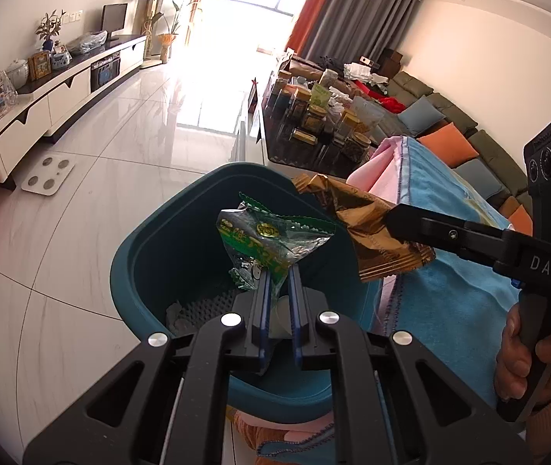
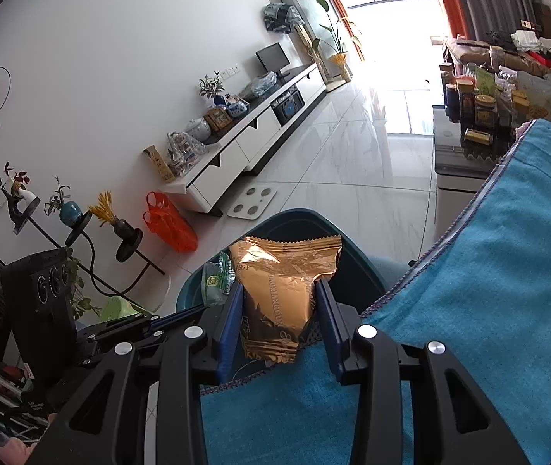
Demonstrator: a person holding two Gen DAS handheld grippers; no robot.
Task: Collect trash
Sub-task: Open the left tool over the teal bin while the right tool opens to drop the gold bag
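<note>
Left gripper: jaws nearly closed, pinching the lower end of a green snack wrapper. Wrapper sticks up and forward from the fingertips, crumpled, printed face toward the camera. Directly below and ahead of the gripper is the teal trash bin, open top; some crumpled scraps lie on its ribbed floor just left of the fingers.

Right gripper: jaws partway apart, gold foil wrapper wedged between the blue pads, both pads against its sides, so it's gripped. Wrapper stands upright, serrated top edge ahead of the fingertips. The bin's rim is just beyond it; the blue towel lies under and to the right of this gripper.

From the left wrist view, the right gripper comes in from the right, its wrapper hanging over the bin's right edge, just beside the green one, not touching as far as I can tell. A hand grips its handle.
</note>
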